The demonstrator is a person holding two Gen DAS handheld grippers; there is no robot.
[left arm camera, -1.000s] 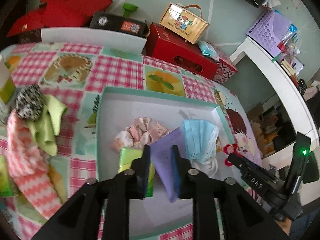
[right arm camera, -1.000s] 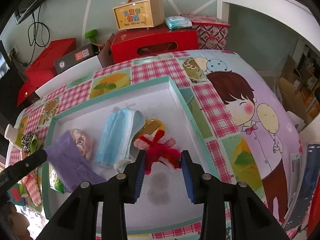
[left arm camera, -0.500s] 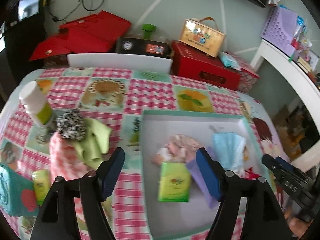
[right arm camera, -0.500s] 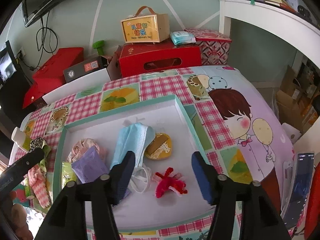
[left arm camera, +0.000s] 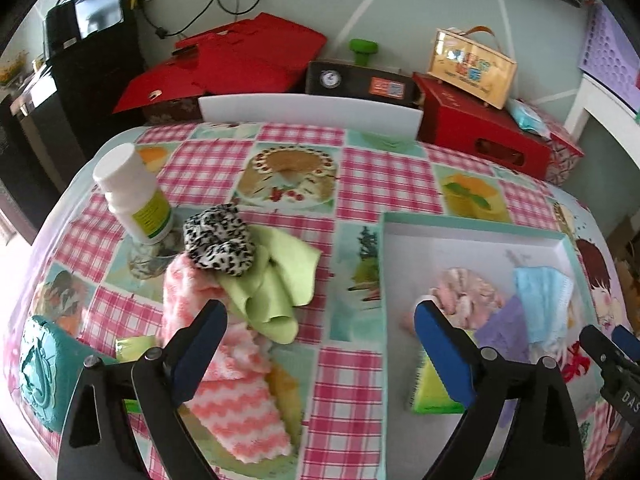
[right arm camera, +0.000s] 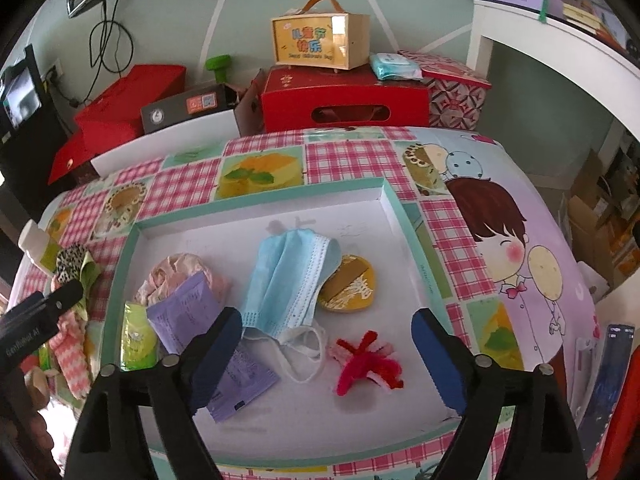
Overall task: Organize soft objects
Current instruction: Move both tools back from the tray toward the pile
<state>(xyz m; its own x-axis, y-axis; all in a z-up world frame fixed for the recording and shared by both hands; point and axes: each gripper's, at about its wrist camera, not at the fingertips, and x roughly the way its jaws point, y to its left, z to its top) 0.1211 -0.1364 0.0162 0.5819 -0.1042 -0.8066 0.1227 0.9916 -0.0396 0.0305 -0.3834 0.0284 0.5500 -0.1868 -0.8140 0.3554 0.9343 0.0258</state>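
My left gripper (left arm camera: 320, 344) and right gripper (right arm camera: 326, 342) have just been opening; both stand released, nothing between them, above the tray (right arm camera: 404, 216).

- Ahead of the jaws, a pale green wall (right arm camera: 248, 20) crossed by white lines.
- Below them, a table in a pink checked cloth (left arm camera: 360, 168).
- Far right, a white shelf unit (right arm camera: 540, 40).
- Far left, a black cabinet (left arm camera: 92, 80).
- Soft daylight throughout.
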